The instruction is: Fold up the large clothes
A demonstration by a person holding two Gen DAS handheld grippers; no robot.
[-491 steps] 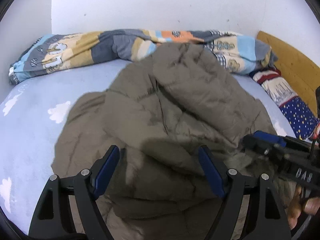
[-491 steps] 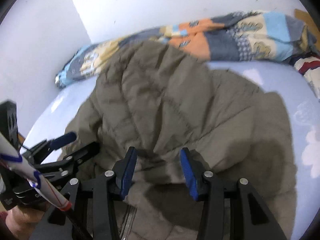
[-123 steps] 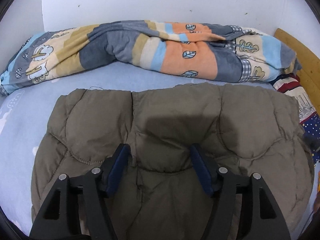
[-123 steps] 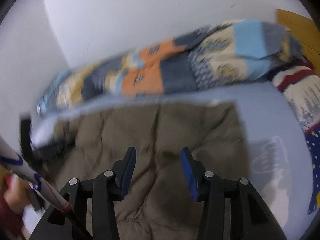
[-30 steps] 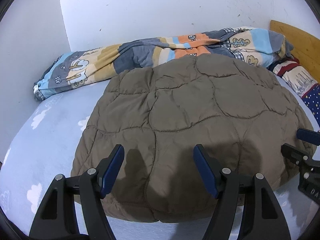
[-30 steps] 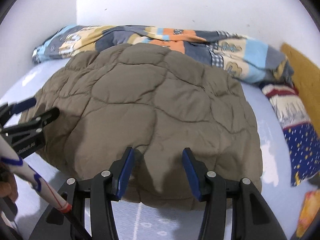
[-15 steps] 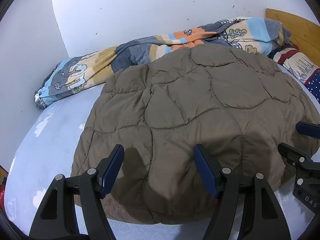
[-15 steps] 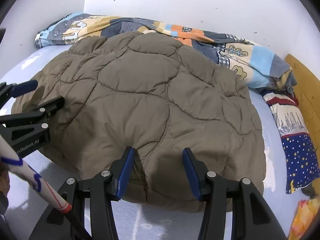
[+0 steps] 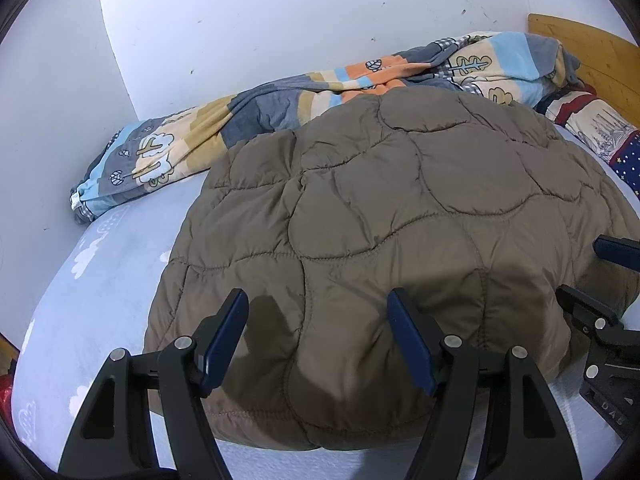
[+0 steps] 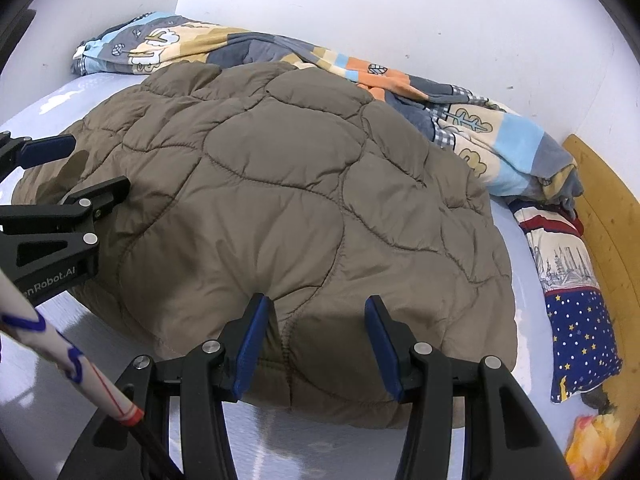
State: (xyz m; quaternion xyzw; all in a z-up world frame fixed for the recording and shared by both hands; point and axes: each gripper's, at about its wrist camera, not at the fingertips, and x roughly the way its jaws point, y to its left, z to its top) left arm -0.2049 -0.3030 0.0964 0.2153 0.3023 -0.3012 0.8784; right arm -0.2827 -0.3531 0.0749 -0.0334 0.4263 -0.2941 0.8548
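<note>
We judge the folding nearly finished: the jacket lies bundled on the bed, against the blanket. Left tongs and right tongs hover parted, empty. Next, perhaps tidying edges.

A home bedroom: a bed with a pale blue cloud-print sheet stands in a corner of white walls, a patterned quilt along its far edge, a wooden headboard at one end.
</note>
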